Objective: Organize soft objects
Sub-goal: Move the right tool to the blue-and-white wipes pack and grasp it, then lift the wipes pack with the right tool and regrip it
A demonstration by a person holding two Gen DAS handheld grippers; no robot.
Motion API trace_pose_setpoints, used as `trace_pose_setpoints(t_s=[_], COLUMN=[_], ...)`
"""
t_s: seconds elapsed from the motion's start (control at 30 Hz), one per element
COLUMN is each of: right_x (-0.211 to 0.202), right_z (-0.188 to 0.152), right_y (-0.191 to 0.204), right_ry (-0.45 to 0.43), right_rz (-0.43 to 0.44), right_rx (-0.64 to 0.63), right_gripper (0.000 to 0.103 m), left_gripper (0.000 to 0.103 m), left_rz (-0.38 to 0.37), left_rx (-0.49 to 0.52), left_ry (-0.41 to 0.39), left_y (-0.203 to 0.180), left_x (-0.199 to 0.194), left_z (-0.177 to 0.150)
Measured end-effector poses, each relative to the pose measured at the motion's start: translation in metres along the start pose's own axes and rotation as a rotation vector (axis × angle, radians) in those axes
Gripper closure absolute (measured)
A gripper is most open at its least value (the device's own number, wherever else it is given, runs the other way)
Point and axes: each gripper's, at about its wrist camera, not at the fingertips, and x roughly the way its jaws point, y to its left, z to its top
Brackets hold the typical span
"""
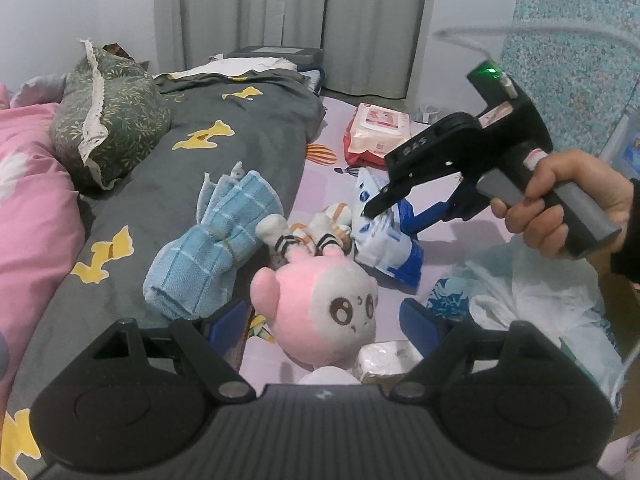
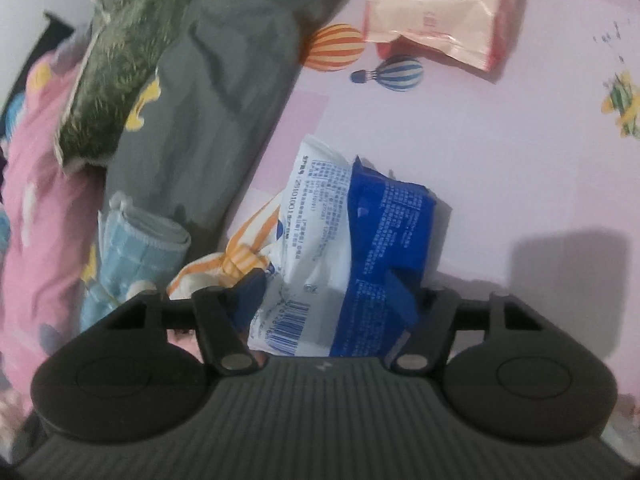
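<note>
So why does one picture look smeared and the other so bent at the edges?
Right wrist view: motion blur smears the green pillow and pink quilt, and a hard shadow falls on the sheet. Left wrist view: sharper, but the fisheye darkens the corners and bows the curtains.

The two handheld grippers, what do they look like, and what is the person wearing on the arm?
Each gripper is a matte black body with a ribbed top, two round side discs, silver pivot pins and blue fingers. Seen from the left wrist, the right gripper has a grey pistol handle, a lit green light on its rear and a thin pale cable arching away. The right hand emerges from a dark sleeve.
</note>
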Motion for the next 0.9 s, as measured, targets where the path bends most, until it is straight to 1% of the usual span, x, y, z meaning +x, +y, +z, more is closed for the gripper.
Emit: trace_pose_setpoints(t_s=[0.1,0.17,0.33,0.4,0.5,0.67,0.73,0.8,0.83,0.9], right_x=[-0.006,-0.009,-0.024,-0.030,-0.045,-0.072,-0.078,-0.081,-0.083,-0.085], right_z=[0.001,-0.001,-0.010,-0.012,-0.016,-0.023,-0.026,-0.029,-0.029,-0.030], right_y=[-0.024,-0.039,-0.057,-0.062,-0.070,-0.088,-0.099,-0.108,-0.110,-0.111], right_ry=[0.000,0.008,-0.011,-0.015,-0.032,-0.084,-0.092,-0.101,-0.111,-0.127], right_rz=[0.110,0.158,0.167,0.157,0.111,-0.049,-0.050,-0.040,-0.042,-0.029], right_rx=[0.094,0.148,0.178,0.177,0.160,0.129,0.153,0.183,0.193,0.202], right_gripper=[0.047,0.049,0.048,0.047,0.046,0.045,0.045,0.045,0.045,0.045], left_gripper=[0.018,0.018,0.018,0.018,0.018,0.018,0.018,0.017,0.017,0.019], left_rz=[-0.001,-0.002,-0.005,-0.009,-0.015,-0.018,-0.025,-0.050,-0.065,-0.068], left_rx=[0.008,0.016,0.030,0.036,0.056,0.082,0.093,0.099,0.100,0.091], left_ry=[-0.003,-0.007,-0.010,-0.012,-0.018,-0.033,-0.043,-0.043,-0.033,-0.008], left_y=[-0.004,-0.006,-0.015,-0.018,-0.026,-0.036,-0.040,-0.045,-0.046,-0.049], left_x=[-0.003,-0.005,-0.006,-0.007,-0.009,-0.008,-0.006,0.001,0.007,0.020], left_z=[0.000,0.000,0.002,0.002,0.002,0.009,0.017,0.029,0.035,0.049])
